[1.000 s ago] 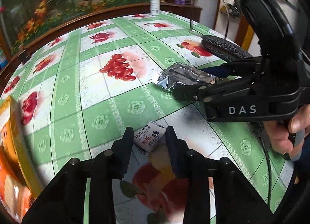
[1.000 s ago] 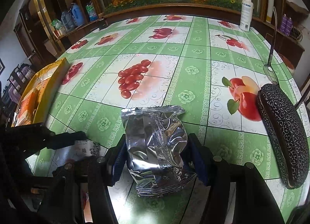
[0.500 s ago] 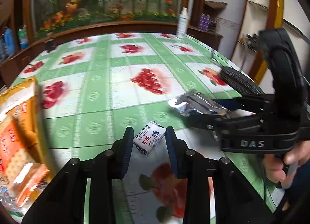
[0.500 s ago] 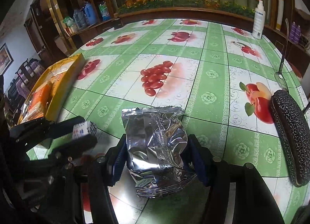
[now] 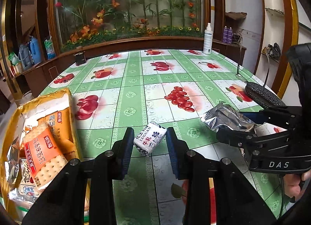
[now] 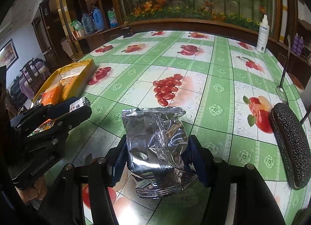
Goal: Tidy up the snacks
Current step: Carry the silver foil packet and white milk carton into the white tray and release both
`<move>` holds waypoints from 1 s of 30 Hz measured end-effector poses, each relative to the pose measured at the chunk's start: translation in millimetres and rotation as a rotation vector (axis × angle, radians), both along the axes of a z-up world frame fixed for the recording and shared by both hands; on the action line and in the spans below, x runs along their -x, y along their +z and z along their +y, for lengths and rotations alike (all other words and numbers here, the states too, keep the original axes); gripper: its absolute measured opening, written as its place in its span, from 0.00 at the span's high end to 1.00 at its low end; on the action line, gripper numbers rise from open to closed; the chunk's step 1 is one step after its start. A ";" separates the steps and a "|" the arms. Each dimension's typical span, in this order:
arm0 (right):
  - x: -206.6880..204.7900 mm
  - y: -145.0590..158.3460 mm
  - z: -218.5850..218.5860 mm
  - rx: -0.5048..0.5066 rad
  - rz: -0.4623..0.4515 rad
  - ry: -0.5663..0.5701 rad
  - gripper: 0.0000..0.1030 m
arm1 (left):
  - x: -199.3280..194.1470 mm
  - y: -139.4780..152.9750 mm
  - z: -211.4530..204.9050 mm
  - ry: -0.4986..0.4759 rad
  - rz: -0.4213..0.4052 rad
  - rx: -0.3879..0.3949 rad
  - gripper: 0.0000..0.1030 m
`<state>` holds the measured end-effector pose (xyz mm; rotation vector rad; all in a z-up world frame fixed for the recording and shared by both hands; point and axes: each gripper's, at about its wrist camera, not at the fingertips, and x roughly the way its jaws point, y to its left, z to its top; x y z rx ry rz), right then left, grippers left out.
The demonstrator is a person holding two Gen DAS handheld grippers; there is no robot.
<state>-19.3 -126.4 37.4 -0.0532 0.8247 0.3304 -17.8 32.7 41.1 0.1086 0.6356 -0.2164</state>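
Reading "LUGUAN": white candy (image 5: 150,139) between fingers (image 5: 127,147)

A table (image 5: 136,88) in green fruit-print oilcloth bears a yellow snack bag (image 6: 77,71), a black case (image 6: 289,145) and a white bottle (image 5: 207,39).

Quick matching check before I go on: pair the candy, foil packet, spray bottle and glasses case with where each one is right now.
Things:
1. candy
2. foil packet
3. spray bottle
4. glasses case

Places:
A. far edge of the table
B. between the right gripper pads
C. lying at the table's right side
D. between the left gripper pads

Pairs: 1-D, 2-B, 3-A, 4-C
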 end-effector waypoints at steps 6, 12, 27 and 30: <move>-0.7 0.1 -0.8 -0.002 0.003 -0.002 0.40 | 1.6 0.1 -3.1 0.002 -0.014 -0.018 0.70; -0.9 -0.1 -1.2 0.000 0.003 -0.004 0.40 | 2.4 0.7 -3.2 0.004 -0.021 -0.023 0.70; -0.6 2.1 -2.8 -0.002 -0.028 -0.025 0.40 | 12.7 10.2 4.9 0.021 -0.074 0.001 0.69; 0.7 6.0 -0.5 -0.015 -0.046 -0.031 0.40 | 14.7 14.8 13.0 0.041 -0.093 0.033 0.69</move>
